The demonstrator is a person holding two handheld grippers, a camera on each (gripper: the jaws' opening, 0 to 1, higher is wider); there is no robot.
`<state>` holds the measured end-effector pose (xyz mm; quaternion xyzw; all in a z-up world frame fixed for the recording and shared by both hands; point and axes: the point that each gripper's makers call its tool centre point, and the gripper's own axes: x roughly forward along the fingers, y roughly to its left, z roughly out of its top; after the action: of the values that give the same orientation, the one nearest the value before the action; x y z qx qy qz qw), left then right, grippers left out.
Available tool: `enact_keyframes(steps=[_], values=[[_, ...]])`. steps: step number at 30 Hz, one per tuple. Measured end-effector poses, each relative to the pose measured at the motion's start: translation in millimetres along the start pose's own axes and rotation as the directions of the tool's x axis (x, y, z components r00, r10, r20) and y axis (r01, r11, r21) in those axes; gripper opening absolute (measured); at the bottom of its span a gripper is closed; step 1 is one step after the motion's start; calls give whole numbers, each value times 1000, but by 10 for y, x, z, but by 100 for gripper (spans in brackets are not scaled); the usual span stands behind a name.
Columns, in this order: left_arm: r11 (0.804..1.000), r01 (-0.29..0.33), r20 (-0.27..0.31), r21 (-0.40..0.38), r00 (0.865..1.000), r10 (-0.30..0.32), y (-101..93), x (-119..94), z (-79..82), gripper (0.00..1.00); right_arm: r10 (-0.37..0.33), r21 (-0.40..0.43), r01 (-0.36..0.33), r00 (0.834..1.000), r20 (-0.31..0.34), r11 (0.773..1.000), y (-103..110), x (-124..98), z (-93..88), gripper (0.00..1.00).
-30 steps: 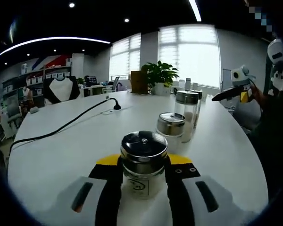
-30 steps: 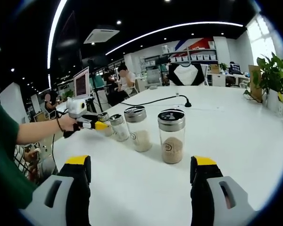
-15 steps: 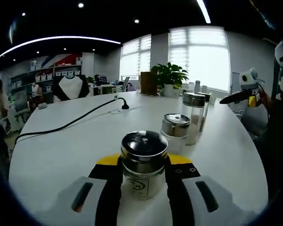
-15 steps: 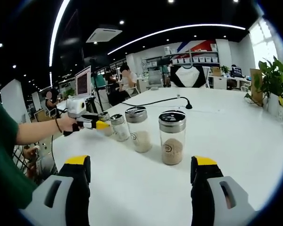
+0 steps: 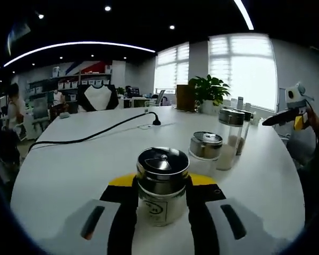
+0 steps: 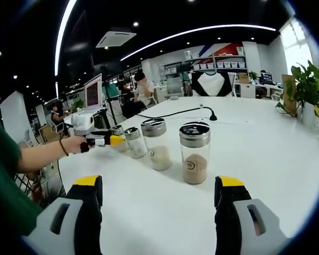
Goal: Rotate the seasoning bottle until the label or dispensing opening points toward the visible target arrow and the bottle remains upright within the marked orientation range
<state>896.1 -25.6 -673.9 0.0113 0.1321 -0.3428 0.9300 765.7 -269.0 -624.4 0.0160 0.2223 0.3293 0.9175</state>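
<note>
Left gripper view puts the seasoning bottle right in front of you, upright on the white table, with your left gripper clamped on its glass sides just below the steel lid. A small printed mark on the bottle faces the camera. Just beyond it to the right stands a short jar with a metal cap, and behind that a taller jar; they sit near each other in a row leading away from you. A black cable runs across the tabletop to the left, well apart from the bottle, and a potted plant stands at the far edge.

From the right gripper view, your right gripper hangs with its jaws wide apart over bare table, holding nothing. Ahead of it the row reads: a tall jar of brown powder nearest, a jar of pale powder next, then a smaller one. Your hand with the left gripper reaches in at the far end of that row.
</note>
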Motion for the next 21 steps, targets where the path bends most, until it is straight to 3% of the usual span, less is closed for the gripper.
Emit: enact_keyframes(steps=[7, 21], values=[[997, -79, -3, -11, 997, 79, 26, 9, -8, 37, -4, -6, 4, 1000, 6, 1000, -13, 4, 8, 89], [972, -228, 21, -61, 973, 229, 66, 1, -12, 37, -10, 3, 10, 1000, -3, 1000, -21, 4, -19, 88]])
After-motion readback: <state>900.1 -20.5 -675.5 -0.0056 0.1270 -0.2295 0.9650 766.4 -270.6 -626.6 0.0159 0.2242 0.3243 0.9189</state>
